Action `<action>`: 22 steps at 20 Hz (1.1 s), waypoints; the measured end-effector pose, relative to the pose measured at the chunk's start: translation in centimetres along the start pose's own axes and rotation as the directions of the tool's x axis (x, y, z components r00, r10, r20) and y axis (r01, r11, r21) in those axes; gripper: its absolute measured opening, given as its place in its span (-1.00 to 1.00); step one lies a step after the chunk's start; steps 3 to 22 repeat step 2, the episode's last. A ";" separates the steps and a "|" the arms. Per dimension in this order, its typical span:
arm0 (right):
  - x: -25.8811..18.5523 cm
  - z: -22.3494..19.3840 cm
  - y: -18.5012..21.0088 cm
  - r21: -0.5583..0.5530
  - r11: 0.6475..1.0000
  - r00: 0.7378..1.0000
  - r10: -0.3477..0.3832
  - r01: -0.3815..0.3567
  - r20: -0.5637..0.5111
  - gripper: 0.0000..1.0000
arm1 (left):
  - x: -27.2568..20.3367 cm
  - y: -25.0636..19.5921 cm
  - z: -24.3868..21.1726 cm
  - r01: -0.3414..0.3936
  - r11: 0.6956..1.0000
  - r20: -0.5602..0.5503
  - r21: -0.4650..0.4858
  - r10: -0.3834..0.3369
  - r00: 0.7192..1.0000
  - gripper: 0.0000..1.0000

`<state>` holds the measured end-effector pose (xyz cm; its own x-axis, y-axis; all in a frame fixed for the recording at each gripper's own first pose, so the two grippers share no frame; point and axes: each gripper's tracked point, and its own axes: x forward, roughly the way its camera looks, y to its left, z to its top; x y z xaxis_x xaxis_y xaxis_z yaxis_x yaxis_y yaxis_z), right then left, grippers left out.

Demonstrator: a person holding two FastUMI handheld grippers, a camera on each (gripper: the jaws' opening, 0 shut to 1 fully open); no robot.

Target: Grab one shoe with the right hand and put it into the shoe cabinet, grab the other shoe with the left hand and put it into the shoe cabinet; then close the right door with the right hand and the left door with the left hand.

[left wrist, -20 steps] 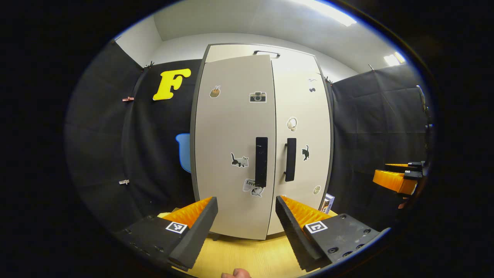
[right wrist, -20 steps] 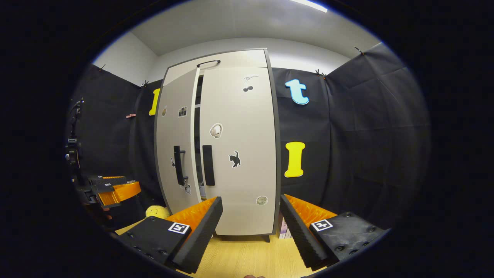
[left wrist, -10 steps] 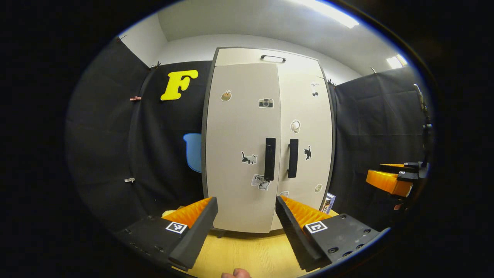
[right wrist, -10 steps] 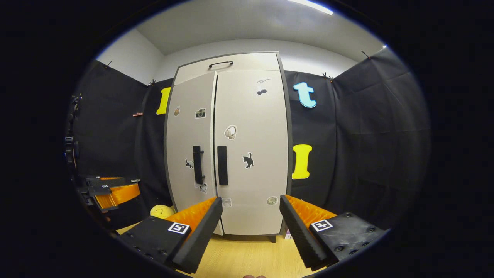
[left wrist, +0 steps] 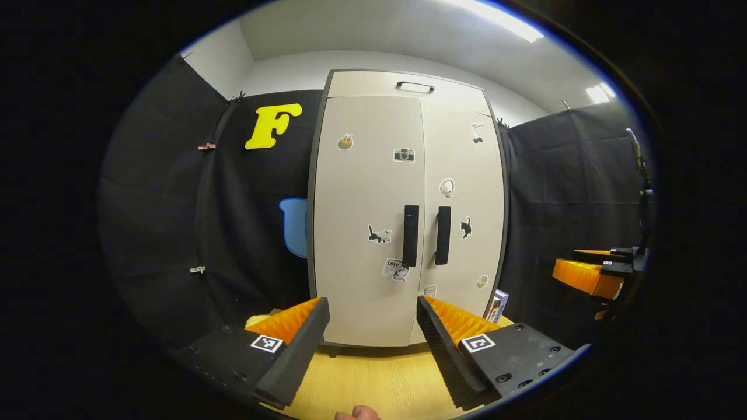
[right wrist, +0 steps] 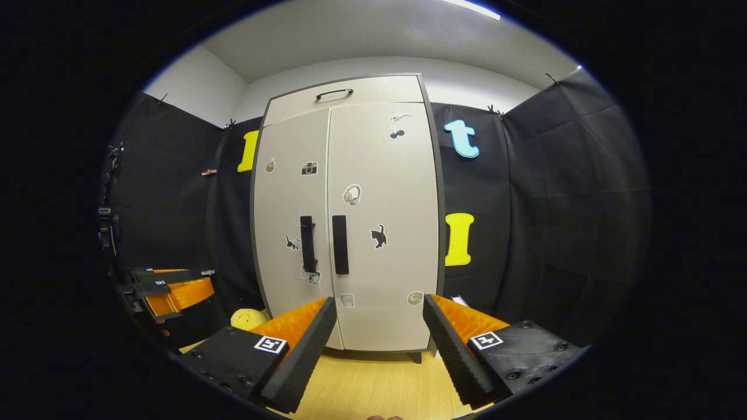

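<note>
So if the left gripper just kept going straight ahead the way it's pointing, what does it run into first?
Probably the shoe cabinet: the open left gripper faces the lower left door, near the seam. Nothing stands between, though depth is unclear.

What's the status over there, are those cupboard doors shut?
Left gripper open, empty. Right gripper open, empty. Shoe cabinet doors look shut. Nothing in the way.

Staged recording booth rather than a lived-in home: black cloth walls [right wrist: 554, 192] clipped up around a sticker-covered shoe cabinet [right wrist: 379, 175] on a wooden table [left wrist: 373, 382], under ceiling strip lights [left wrist: 496, 17].
</note>
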<state>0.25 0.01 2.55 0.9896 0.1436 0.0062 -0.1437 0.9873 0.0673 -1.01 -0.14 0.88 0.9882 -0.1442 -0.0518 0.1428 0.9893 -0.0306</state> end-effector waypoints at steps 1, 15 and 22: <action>0.0 -0.1 -0.1 0.002 1.000 1.000 -0.001 0.001 0.000 0.96 | 0.0 0.0 0.0 0.002 1.000 0.000 0.001 -0.002 1.000 0.89; 0.1 -0.2 -0.2 0.004 1.000 1.000 -0.002 0.002 -0.003 0.96 | 0.1 0.0 0.1 0.004 1.000 0.001 0.002 -0.004 1.000 0.89; 0.1 -0.2 -0.2 0.004 1.000 1.000 -0.002 0.002 -0.003 0.96 | 0.1 0.0 0.1 0.004 1.000 0.001 0.002 -0.004 1.000 0.89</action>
